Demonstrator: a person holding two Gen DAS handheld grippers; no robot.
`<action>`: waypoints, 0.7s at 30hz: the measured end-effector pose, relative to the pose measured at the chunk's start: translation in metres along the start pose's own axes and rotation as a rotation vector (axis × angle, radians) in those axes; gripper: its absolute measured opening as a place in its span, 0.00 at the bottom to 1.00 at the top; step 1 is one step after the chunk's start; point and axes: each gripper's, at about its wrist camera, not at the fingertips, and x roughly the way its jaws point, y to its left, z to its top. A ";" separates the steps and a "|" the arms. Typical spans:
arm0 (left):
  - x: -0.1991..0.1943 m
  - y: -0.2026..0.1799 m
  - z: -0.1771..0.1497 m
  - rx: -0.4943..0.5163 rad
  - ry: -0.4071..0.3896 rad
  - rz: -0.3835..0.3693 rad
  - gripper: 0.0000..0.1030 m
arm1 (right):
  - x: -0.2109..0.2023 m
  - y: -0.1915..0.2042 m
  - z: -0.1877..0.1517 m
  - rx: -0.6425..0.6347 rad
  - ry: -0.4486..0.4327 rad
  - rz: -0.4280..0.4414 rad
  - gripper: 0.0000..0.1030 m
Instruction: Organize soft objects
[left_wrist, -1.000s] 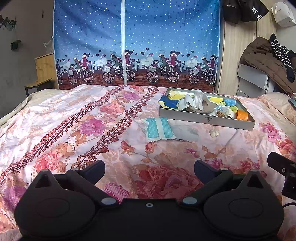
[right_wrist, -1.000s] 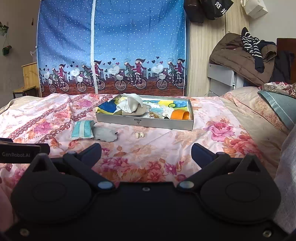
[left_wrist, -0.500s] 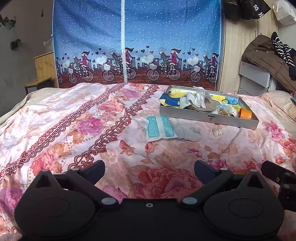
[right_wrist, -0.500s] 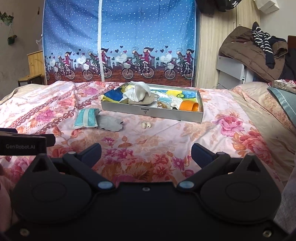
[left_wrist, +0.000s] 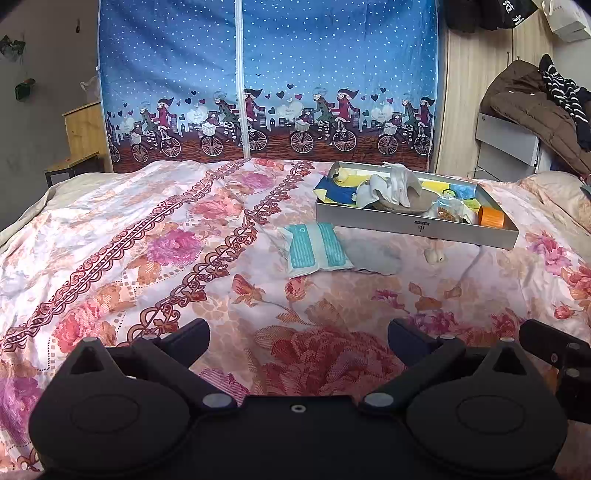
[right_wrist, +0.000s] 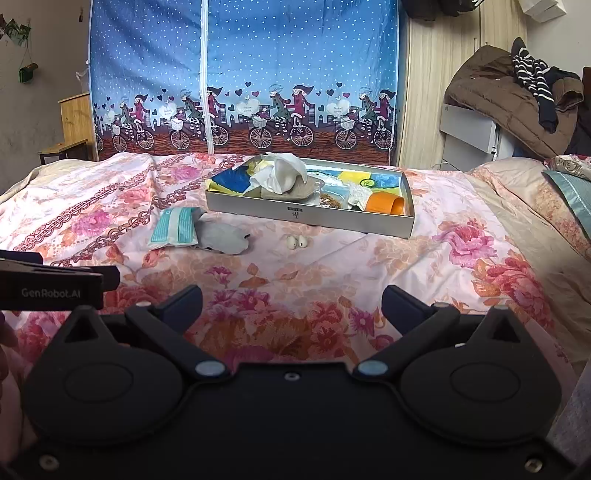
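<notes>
Both grippers hang apart-jawed and empty over the bedspread

The teal packet (left_wrist: 314, 248) lies well ahead, beside the grey tray (left_wrist: 413, 227), long axis pointing away; left gripper (left_wrist: 297, 334) seems nearer than right gripper (right_wrist: 291, 308)

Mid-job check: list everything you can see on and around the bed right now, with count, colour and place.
tray: one, grey, on the bed, filled with cloths
white cloth: one, heaped in the tray
orange cup: one, on its side at the tray's right end
tissue pack: one, teal and white, on the bed left of the tray
grey cloth: one, touching the tissue pack's right side
earbuds: two, white, before the tray
bedspread: one, pink floral
brown coat: one, far right
left gripper: black, open
right gripper: black, open
</notes>
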 end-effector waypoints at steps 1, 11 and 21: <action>0.000 0.000 0.000 -0.001 0.000 0.000 0.99 | 0.000 0.000 0.000 0.001 0.001 0.000 1.00; 0.001 0.000 0.000 0.000 0.001 0.000 0.99 | 0.001 0.000 0.000 0.003 0.003 -0.002 1.00; 0.001 0.000 0.000 0.001 0.000 0.000 0.99 | 0.001 -0.002 -0.002 0.007 0.005 -0.004 1.00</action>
